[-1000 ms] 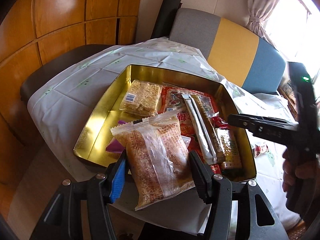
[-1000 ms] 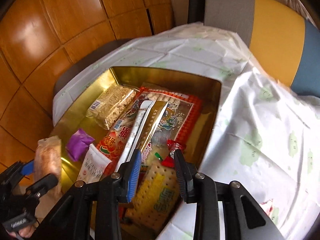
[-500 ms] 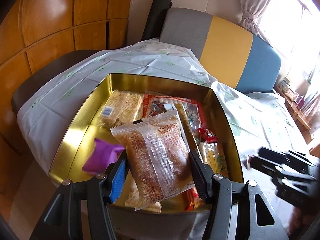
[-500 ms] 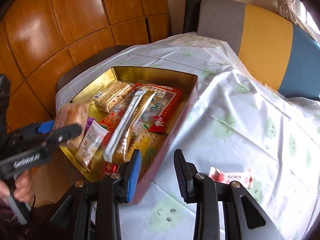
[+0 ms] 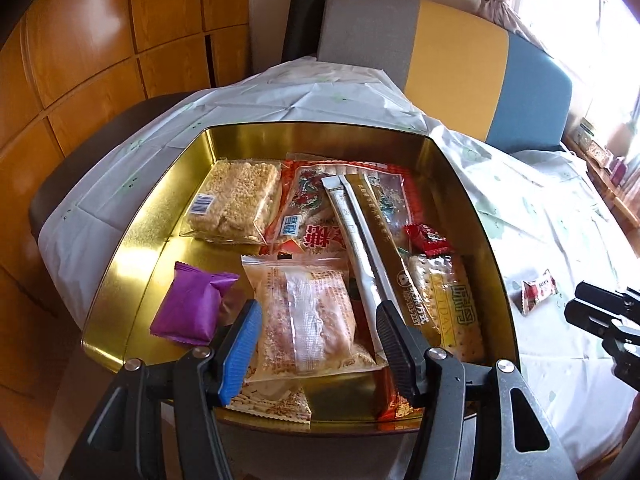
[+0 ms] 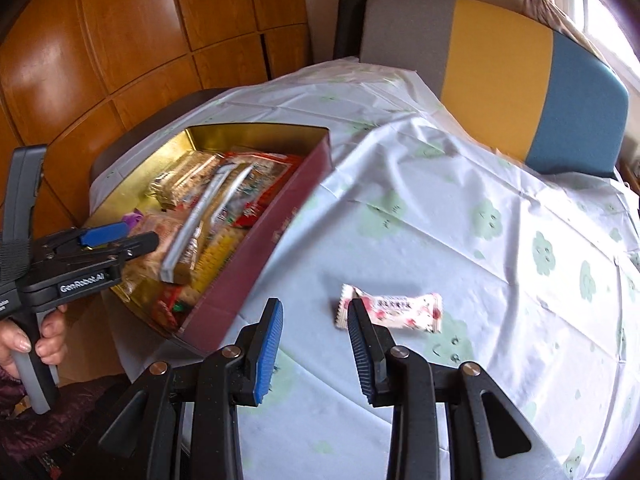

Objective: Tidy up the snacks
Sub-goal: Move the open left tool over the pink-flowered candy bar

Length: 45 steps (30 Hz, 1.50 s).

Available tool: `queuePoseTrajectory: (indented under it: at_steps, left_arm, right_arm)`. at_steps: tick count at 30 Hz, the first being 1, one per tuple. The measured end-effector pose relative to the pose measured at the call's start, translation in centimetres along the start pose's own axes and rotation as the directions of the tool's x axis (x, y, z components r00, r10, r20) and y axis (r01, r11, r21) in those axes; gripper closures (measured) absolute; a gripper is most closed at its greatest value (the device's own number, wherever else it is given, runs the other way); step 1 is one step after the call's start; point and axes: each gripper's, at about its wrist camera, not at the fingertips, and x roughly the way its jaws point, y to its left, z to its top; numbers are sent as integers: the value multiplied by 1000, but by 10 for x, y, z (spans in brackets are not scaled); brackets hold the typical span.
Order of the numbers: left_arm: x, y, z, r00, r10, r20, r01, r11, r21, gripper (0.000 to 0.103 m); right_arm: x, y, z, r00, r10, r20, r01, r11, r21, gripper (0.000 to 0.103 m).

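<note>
Snacks are largely stowed inside the gold tin (image 5: 132, 216). Left gripper (image 5: 316, 344) is clamped on a clear-wrapped pastry pack (image 5: 308, 316) over the tin's near end, not yet released. One pink candy (image 6: 394, 312) lies outside the tin, beside the right gripper (image 6: 316, 344), jaws parted, empty.

Gold tin (image 5: 132, 240), purple packet (image 5: 192, 308), green-flowered white cloth (image 6: 480, 208)

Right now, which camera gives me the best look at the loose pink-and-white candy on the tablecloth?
The right wrist view: the candy lies whole on the tablecloth, just ahead of the open right gripper. The left wrist view shows it only small, near the frame's right edge.
</note>
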Motion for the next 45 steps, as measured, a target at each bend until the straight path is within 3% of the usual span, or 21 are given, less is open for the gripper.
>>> queuePoseTrajectory:
  at_steps: [9, 19, 26, 30, 35, 45]
  left_arm:
    - [-14, -3, 0, 1000, -2, 20, 2, 1000, 15, 43]
    - [-24, -13, 1, 999, -42, 28, 40, 998, 45, 43]
    - [-29, -28, -2, 997, -65, 29, 62, 993, 96, 43]
    - [-30, -34, -6, 997, -74, 28, 70, 990, 124, 44]
    - [-30, -42, -7, 997, -80, 21, 76, 984, 159, 47]
    - [-33, -68, -9, 992, -128, -18, 129, 958, 256, 51]
  right_arm:
    - [-2, -16, -5, 999, -39, -26, 38, 999, -18, 69]
    - [-7, -62, -18, 982, -164, -90, 160, 986, -50, 68]
    - [0, -119, -34, 950, -269, -158, 285, 954, 91, 68]
    - [3, -133, -35, 948, -258, -187, 286, 948, 137, 68]
    - [13, -148, -42, 916, -294, -274, 347, 922, 173, 68]
    - [21, -151, -48, 903, -271, -333, 343, 922, 179, 66]
